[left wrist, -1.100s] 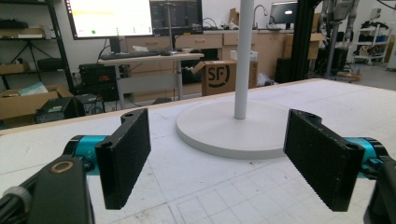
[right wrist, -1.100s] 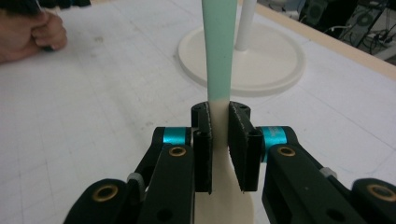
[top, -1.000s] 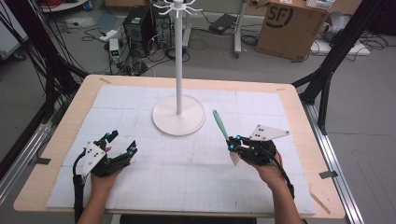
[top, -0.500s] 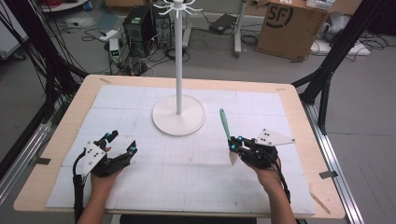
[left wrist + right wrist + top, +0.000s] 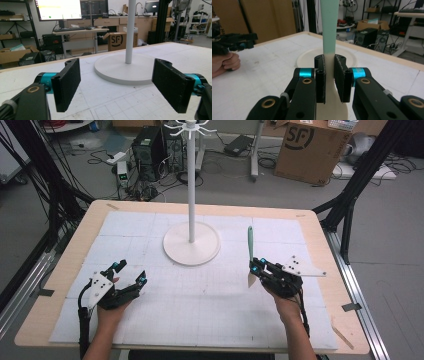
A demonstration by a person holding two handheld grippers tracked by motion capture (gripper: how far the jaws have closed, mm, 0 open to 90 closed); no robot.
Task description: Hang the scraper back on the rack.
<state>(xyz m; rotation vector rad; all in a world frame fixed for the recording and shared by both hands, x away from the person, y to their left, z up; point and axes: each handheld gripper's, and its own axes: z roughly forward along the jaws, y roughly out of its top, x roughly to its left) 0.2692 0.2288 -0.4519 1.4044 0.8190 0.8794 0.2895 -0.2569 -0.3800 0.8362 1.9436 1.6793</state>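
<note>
right gripper [image 5: 256, 271] clamped on spatula [image 5: 250, 245], pads gripping cream neck; green handle points up and away, cream blade below jaws, above surface [image 5: 210, 320]. left gripper [image 5: 131, 274] jaws wide, nothing between, resting low near front left. white stand [image 5: 191, 242] between, toward rear of surface.

A white stand [image 5: 191, 240] with a round base and a tall pole, topped by hooks, was set upright on the far middle of the white gridded mat [image 5: 210, 305], which was laid over the wooden table [image 5: 320, 227]. Beyond the table, a cardboard box [image 5: 310, 150] marked SF was placed on the grey floor at the right, and a black computer tower [image 5: 147, 145] with tangled cables [image 5: 65, 195] was seen at the left. A lit monitor [image 5: 58, 9] was mounted above a desk [image 5: 77, 31] in the left gripper view.
</note>
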